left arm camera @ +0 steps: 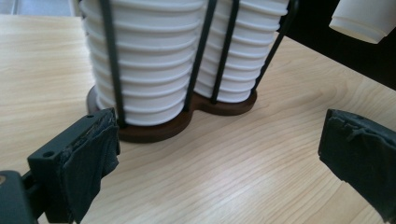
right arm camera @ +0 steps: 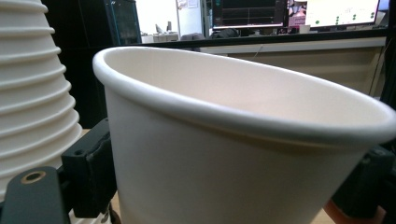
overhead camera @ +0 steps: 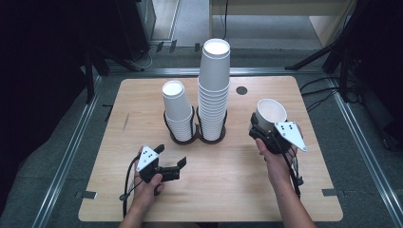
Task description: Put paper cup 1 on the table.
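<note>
From my right gripper view I see 1 white paper cup [right arm camera: 243,154] up close, mouth upward and tilted, its rolled rim running from 10 o'clock down toward 3 o'clock. My right gripper [right arm camera: 233,186] has it clamped: 1 black jaw presses the cup's wall at 8 o'clock, the other sits against it at 4 o'clock. At 9 o'clock a stack of white cups [right arm camera: 32,88] shows its ridged rims, just beside the held cup; I cannot tell whether they touch. Toward 12 o'clock, far off, I see a long ledge [right arm camera: 299,44] with bright screens [right arm camera: 341,10] above it.
</note>
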Demonstrator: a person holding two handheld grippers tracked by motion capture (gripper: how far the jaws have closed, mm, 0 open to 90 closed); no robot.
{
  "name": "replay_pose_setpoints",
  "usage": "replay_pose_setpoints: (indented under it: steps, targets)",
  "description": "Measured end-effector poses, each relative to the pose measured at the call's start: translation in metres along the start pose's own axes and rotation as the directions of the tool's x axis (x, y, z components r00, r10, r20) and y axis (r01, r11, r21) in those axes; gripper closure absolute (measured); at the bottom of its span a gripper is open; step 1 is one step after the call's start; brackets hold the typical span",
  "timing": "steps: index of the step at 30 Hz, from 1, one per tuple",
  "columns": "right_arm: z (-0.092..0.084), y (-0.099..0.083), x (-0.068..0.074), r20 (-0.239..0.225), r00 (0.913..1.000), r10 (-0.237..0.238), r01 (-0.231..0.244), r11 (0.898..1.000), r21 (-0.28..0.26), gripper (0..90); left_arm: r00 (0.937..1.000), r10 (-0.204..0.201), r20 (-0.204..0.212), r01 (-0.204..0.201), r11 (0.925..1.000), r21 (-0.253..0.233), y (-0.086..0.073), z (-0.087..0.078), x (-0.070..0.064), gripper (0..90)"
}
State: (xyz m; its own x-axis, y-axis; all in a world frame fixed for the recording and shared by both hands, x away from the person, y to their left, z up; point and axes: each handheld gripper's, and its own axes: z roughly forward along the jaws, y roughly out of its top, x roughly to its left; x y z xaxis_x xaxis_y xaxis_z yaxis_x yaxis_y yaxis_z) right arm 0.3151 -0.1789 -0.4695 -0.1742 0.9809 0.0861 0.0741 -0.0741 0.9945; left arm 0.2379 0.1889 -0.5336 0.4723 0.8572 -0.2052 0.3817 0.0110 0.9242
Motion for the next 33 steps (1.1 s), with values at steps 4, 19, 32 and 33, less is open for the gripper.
replay_pose_setpoints:
  steps: [4, 19, 32, 33]
  targets:
    - [0.008, -0.004, -0.006, 0.018, 0.9996, -0.022, 0.022, 1.000, -0.007, 12.3, 0.9999, -0.001, -0.013, 0.001, 1.0000, 0.004, -0.003, -0.006, 0.006, 0.0]
    - [0.046, -0.023, -0.028, 0.085, 0.9933, -0.078, 0.077, 0.997, 0.016, 12.3, 0.9960, -0.060, -0.066, 0.059, 0.9982, -0.010, -0.009, -0.011, 0.030, 0.0]
    - [0.063, -0.035, -0.035, 0.103, 0.9902, -0.094, 0.088, 0.994, 0.061, 12.0, 0.9954, -0.084, -0.046, 0.083, 0.9963, -0.022, -0.009, -0.010, 0.031, 0.0]
    - [0.064, -0.036, -0.035, 0.107, 0.9898, -0.094, 0.088, 0.994, 0.064, 11.9, 0.9954, -0.085, -0.046, 0.084, 0.9962, -0.021, -0.009, -0.010, 0.031, 0.0]
